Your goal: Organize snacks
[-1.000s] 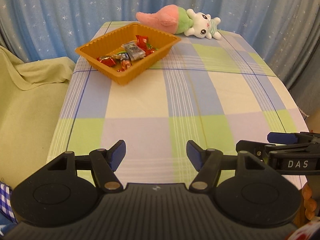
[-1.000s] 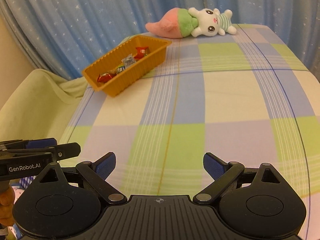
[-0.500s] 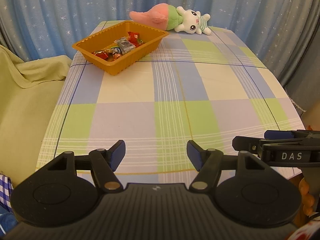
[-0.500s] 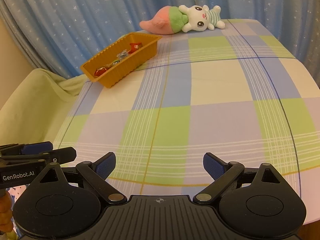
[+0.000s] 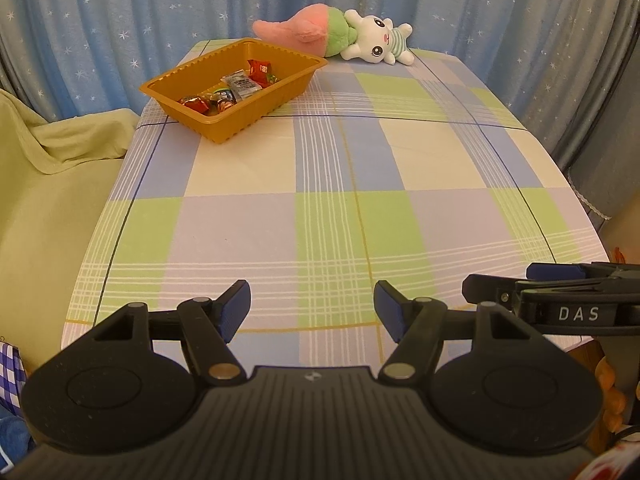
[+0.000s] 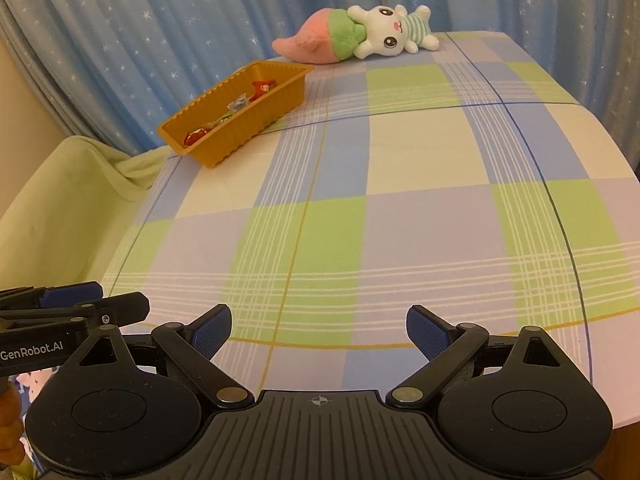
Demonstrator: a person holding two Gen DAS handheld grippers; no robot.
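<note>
The left gripper [image 5: 312, 308] and the right gripper [image 6: 319, 330] hang over the near edge of the checked tablecloth [image 5: 320, 200], fingers apart with nothing between them. The orange tray [image 5: 234, 86] sits at the far left corner of the tabletop and holds wrapped snacks [image 5: 234, 88], perhaps five or six; they are too small to count surely. A plush rabbit [image 5: 340, 36] lies along the far edge, just beside the tray.

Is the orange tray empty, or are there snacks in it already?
Not empty: the orange tray holds several wrapped snacks, loosely covering its floor, nowhere near the rim.
</note>
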